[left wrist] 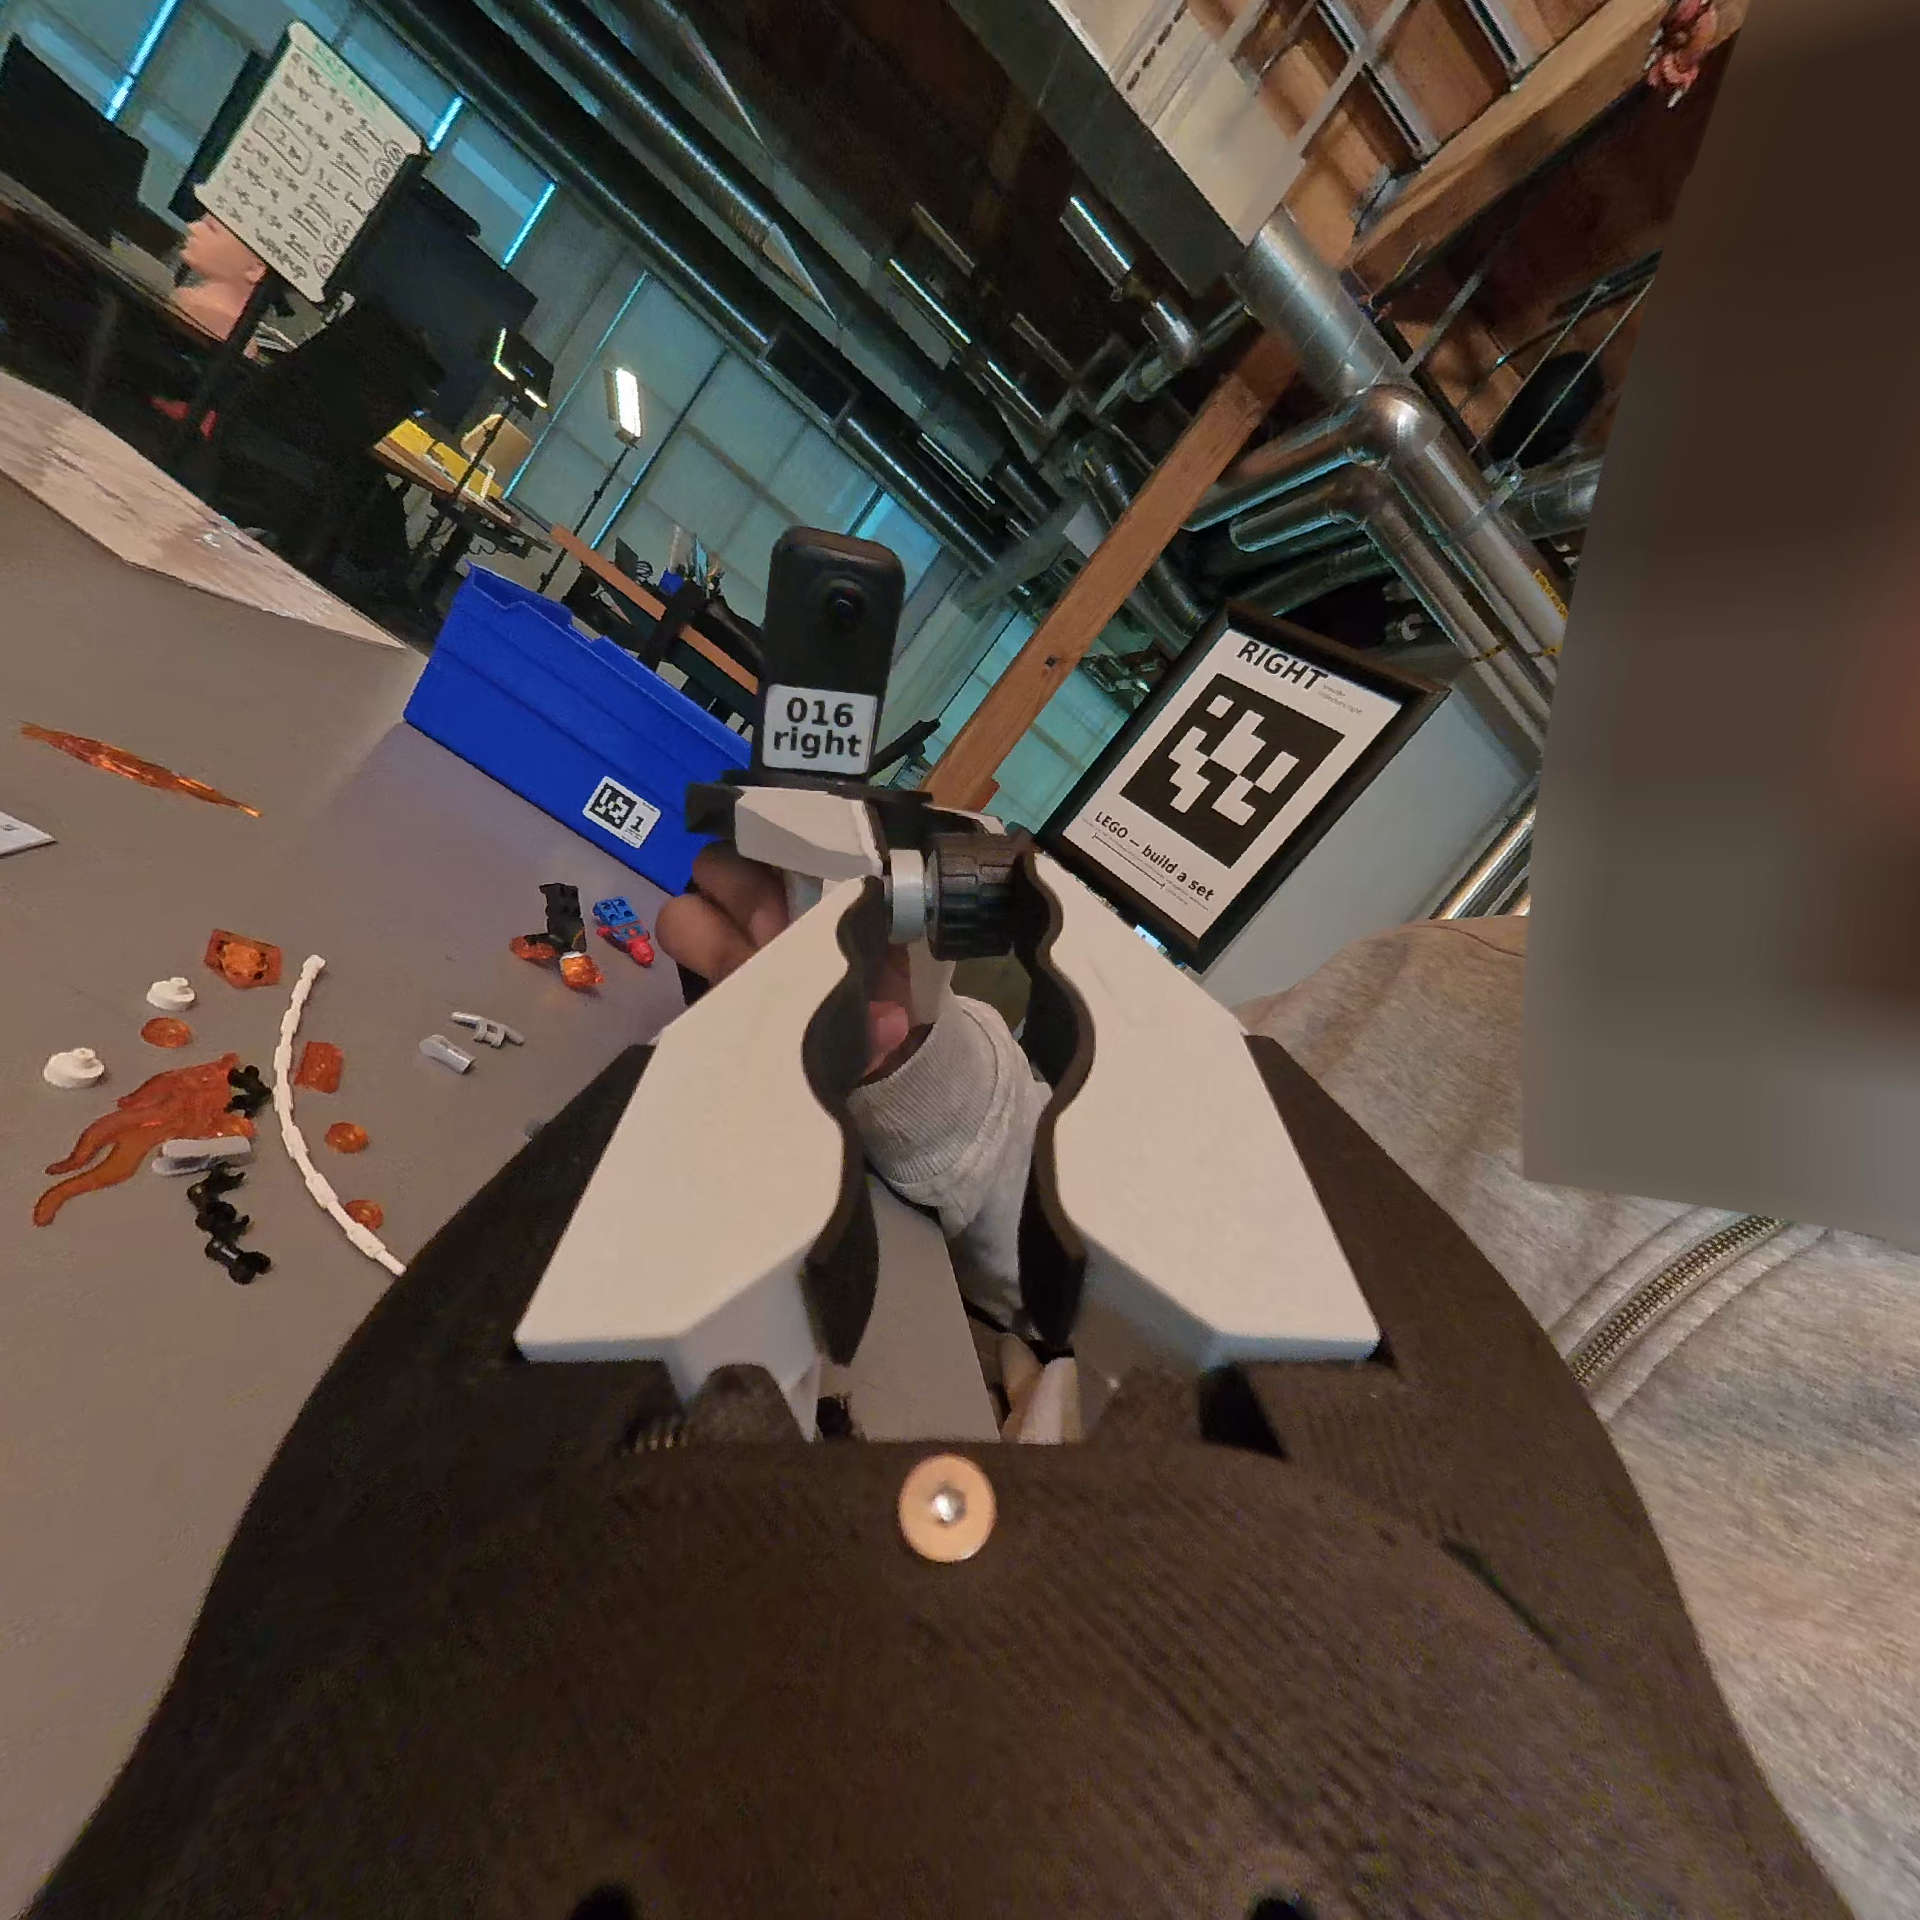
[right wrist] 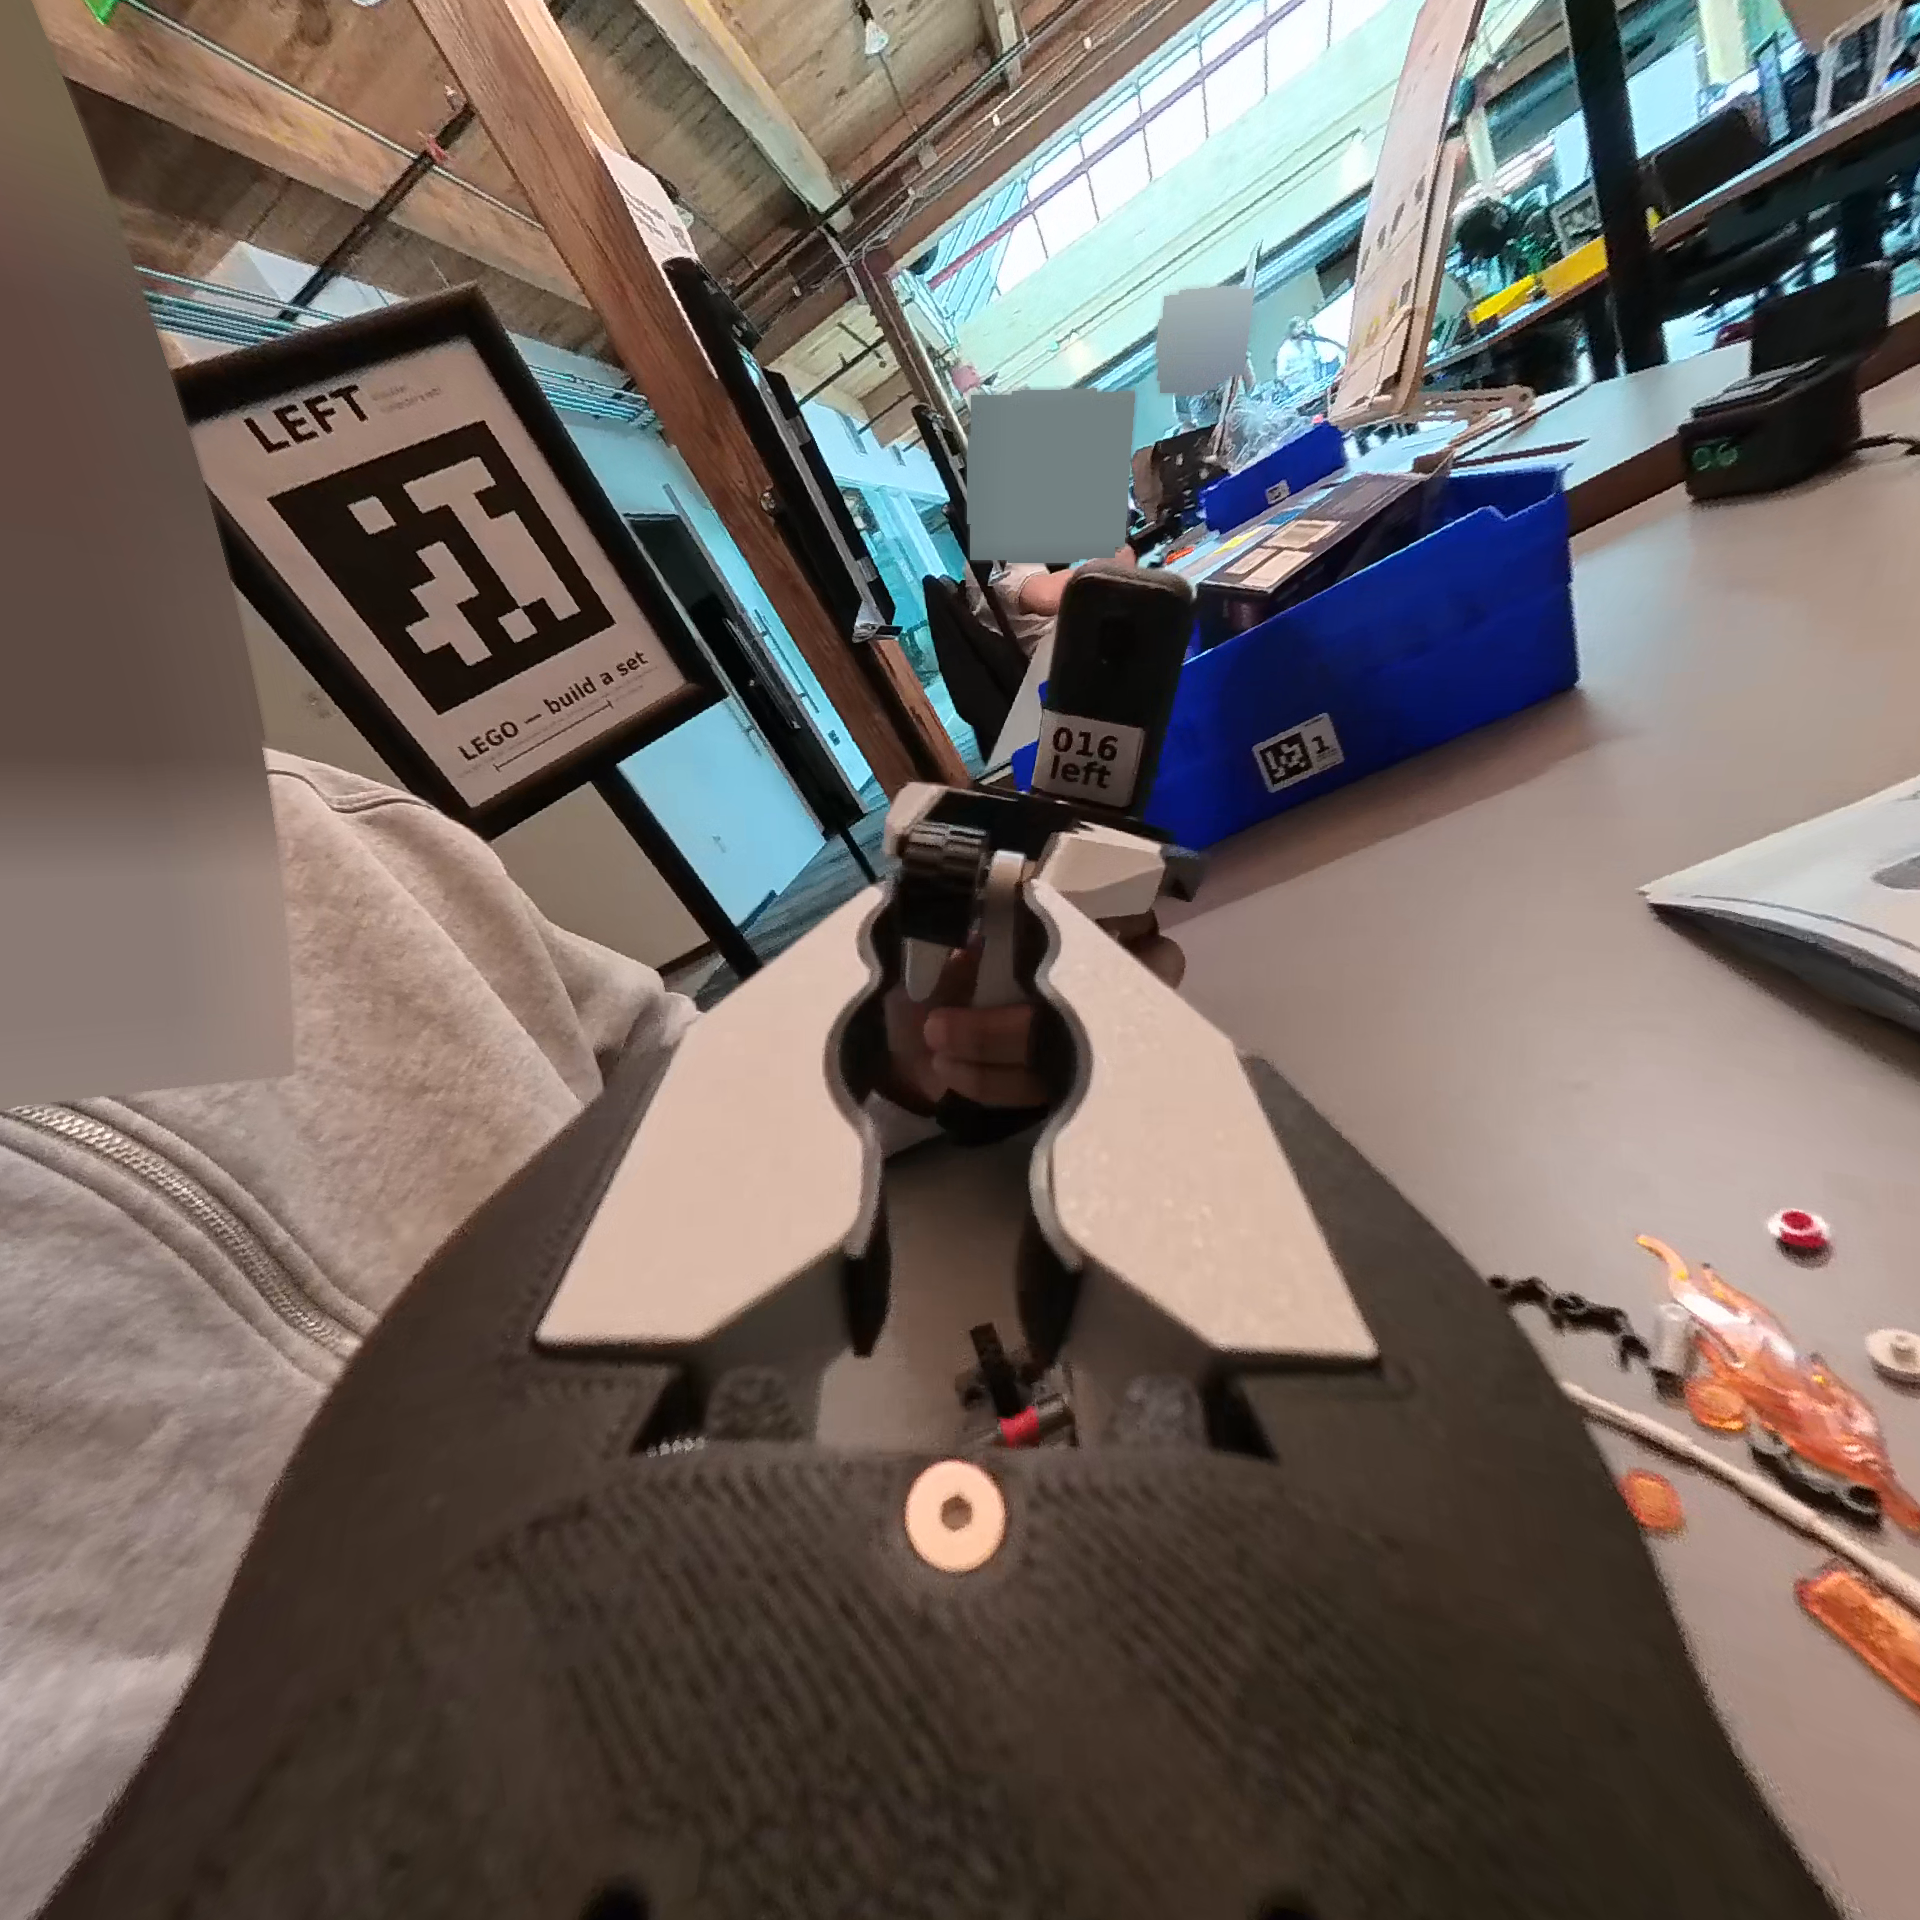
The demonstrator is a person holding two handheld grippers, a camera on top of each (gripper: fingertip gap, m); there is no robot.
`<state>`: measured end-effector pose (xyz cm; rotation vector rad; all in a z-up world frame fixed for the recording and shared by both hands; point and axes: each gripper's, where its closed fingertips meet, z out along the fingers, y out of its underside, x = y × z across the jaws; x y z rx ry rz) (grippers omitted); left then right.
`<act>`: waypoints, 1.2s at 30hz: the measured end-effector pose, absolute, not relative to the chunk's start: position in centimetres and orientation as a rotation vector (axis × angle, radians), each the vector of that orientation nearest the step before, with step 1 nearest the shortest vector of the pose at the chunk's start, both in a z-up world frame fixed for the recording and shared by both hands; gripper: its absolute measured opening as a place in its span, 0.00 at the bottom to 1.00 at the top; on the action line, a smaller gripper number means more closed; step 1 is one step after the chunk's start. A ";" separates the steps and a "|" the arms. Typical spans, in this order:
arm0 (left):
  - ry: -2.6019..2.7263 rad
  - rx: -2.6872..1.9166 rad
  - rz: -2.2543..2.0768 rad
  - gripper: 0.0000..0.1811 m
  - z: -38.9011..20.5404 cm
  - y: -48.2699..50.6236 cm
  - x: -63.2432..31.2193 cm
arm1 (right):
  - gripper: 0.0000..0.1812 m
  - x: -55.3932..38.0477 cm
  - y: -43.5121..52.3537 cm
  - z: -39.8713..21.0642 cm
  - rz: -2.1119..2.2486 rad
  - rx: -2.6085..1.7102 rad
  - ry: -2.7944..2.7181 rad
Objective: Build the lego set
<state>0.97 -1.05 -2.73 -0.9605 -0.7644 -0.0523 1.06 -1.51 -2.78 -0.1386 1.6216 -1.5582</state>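
- Left wrist view: the left gripper (left wrist: 951,894) is raised above the worktop (left wrist: 343,1403), fingers nearly closed at the tips, pinching a black tyre (left wrist: 982,891) with a light grey piece (left wrist: 906,896) on its left face.
- The wheel's axle runs left to right across the frame, tread facing the camera.
- The right gripper (left wrist: 821,831) meets it tip to tip from beyond, touching or just beside the grey piece; its opening and any hold of its own cannot be told.
- Right wrist view: the right gripper (right wrist: 961,899) has its tips narrowly apart, with the tyre (right wrist: 940,852) and grey piece (right wrist: 1003,883) just ahead of them, and the left gripper (right wrist: 1049,842) facing it.
- Loose parts lie by the worktop's left edge: 2 white round pieces (left wrist: 73,1068), a long white curved strip (left wrist: 301,1122), orange flame pieces (left wrist: 156,1127), black clips (left wrist: 223,1226), 2 small grey parts (left wrist: 468,1039).
- Farther along the worktop stand 2 small builds, a black one (left wrist: 561,920) and a blue one (left wrist: 621,928).
- 1 blue bin (left wrist: 561,717) sits at the worktop's far edge.
- A grey sleeve (left wrist: 945,1101) shows between the fingers.
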 end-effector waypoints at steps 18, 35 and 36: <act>-0.764 -0.991 -0.054 0.13 -3.0 -0.9 1.2 | 0.09 1.1 -1.5 -3.0 -1.442 -0.093 1.598; -0.791 -1.030 -0.014 0.12 -3.3 -0.8 1.0 | 0.07 0.9 -1.6 -3.1 -1.412 -0.062 1.588; -0.789 -1.029 -0.016 0.12 -3.3 -0.8 1.0 | 0.07 0.9 -1.6 -3.1 -1.413 -0.064 1.589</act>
